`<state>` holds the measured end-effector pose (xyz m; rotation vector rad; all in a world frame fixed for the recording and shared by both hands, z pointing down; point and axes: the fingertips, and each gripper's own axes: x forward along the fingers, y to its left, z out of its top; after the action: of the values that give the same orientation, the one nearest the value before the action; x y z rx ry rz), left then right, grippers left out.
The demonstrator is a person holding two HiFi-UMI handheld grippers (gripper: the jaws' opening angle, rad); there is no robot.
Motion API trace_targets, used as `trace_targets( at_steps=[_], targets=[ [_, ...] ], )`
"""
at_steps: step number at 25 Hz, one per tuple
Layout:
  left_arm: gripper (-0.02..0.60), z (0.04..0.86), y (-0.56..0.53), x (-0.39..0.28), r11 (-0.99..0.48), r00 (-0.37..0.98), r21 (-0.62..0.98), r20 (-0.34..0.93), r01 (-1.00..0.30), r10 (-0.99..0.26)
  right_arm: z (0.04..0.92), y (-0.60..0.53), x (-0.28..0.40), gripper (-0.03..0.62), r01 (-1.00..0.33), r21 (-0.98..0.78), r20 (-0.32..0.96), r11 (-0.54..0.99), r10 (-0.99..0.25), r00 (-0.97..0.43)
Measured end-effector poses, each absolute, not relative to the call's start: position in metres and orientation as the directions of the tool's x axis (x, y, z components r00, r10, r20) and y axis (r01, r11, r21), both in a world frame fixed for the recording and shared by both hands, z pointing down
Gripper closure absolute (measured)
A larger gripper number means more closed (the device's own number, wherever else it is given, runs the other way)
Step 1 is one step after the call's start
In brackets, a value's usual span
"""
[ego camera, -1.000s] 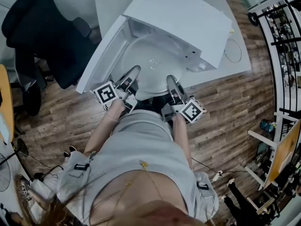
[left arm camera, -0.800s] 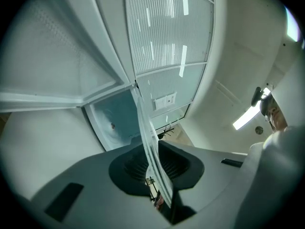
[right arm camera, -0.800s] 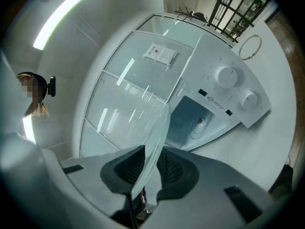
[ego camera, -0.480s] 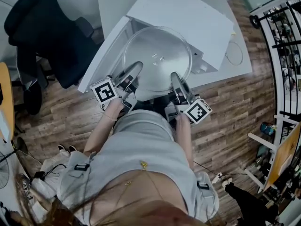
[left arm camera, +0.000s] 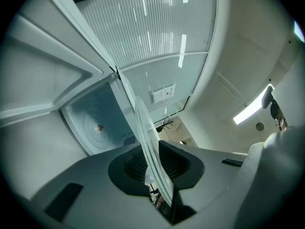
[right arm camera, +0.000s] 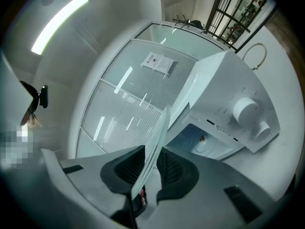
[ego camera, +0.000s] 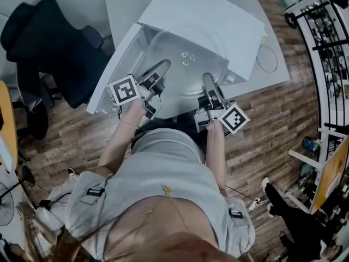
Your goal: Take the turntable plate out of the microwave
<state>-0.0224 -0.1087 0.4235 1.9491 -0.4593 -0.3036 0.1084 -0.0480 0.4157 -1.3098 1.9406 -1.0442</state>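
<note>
1. My left claw (left arm camera: 159, 170) is pinching the glass plate (ego camera: 186, 64). Both dark pads press on its near rim, one on each face.
2. My right claw (right arm camera: 150, 168) is pinching the same plate further round the near rim, its pads tight on the glass.
3. The plate hangs between the two claws and runs away from their tips, out in front of the microwave (ego camera: 212, 21). Each claw's own camera sees it edge-on, rising out of the jaws.
4. Beyond my left claw, to the left of the plate's edge, the oven cavity lies bare, with its small hub (left arm camera: 99, 127) in the middle of the floor.
5. Further left of that claw, the white door (ego camera: 113, 72) stands swung open.
6. Beyond my right claw, to the right of the plate, are the same cavity and two round knobs (right arm camera: 245, 109) on the front panel.
7. The microwave sits on a white table (ego camera: 272, 64) ahead of both claws. A wooden floor (ego camera: 262, 135) lies beneath them, and a dark chair (ego camera: 49, 42) stands well off to the left of the left claw.
</note>
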Motion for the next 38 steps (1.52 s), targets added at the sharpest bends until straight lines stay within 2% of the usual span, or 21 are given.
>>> trace_targets(
  at_steps=[24,29,30,31,32,33,36,38],
  targets=[
    [0.497,0.434,-0.168,0.023,-0.279,0.893,0.929,0.103,-0.244,-0.437,0.428,-0.101,0.156,0.511,-0.487,-0.869,0.065,0.083,-0.958,-0.28],
    [0.516,0.436,-0.179,0.023,-0.152,0.875,0.972,0.087,-0.18,-0.476,0.425,-0.105,0.148,0.507,-0.481,-0.871,0.058,0.095,-0.954,-0.295],
    [0.52,0.436,-0.181,0.021,-0.138,0.87,0.976,0.083,-0.17,-0.486,0.422,-0.103,0.142,0.469,-0.484,-0.867,0.046,0.118,-0.948,-0.314],
    [0.523,0.435,-0.181,0.021,-0.131,0.867,0.978,0.079,-0.164,-0.492,0.419,-0.101,0.136,0.404,-0.488,-0.861,0.038,0.14,-0.94,-0.338],
    [0.525,0.435,-0.182,0.021,-0.126,0.865,0.979,0.076,-0.158,-0.495,0.418,-0.097,0.128,0.37,-0.49,-0.858,0.039,0.156,-0.93,-0.365],
    [0.526,0.435,-0.182,0.022,-0.12,0.865,0.981,0.073,-0.152,-0.496,0.421,-0.093,0.121,0.362,-0.486,-0.859,0.046,0.164,-0.919,-0.392],
    [0.526,0.436,-0.183,0.023,-0.1,0.864,0.986,0.068,-0.136,-0.499,0.432,-0.078,0.095,0.379,-0.432,-0.883,0.052,0.181,-0.879,-0.474],
    [0.526,0.436,-0.184,0.025,-0.109,0.864,0.984,0.069,-0.141,-0.5,0.429,-0.074,0.085,0.461,-0.39,-0.898,0.014,0.205,-0.871,-0.492]
  ],
)
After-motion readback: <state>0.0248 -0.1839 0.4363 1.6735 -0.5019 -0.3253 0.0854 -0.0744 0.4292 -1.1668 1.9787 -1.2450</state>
